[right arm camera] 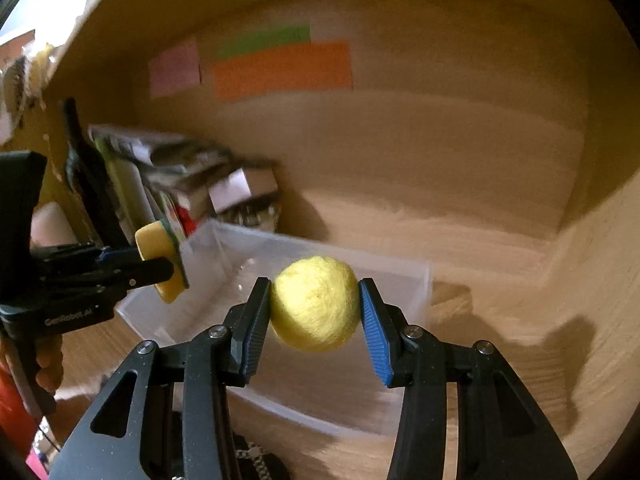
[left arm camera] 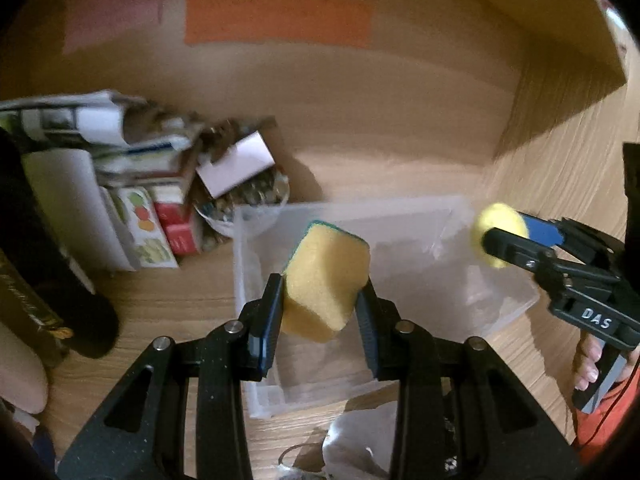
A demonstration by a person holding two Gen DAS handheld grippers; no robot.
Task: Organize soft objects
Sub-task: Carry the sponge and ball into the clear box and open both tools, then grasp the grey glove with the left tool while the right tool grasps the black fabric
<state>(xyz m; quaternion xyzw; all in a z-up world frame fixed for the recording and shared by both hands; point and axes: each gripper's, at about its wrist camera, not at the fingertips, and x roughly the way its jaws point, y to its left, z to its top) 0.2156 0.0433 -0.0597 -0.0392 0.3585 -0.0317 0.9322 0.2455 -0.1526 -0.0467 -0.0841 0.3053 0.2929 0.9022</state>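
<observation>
We hold both soft things above the clear plastic bin (left arm camera: 500,312), which stands on the wooden shelf (left arm camera: 400,128) as the place to gather them. Our left gripper (left arm camera: 320,300) has its fingers clamped on the yellow sponge (left arm camera: 324,280), green scouring side facing away, hanging over the bin's near-left part. Our right gripper (right arm camera: 316,312) pinches the yellow felt ball (right arm camera: 316,304) over the bin's right side. Left of the bin sits a pile of boxes and papers (left arm camera: 132,184), so we judge the bin the only sensible drop spot.
</observation>
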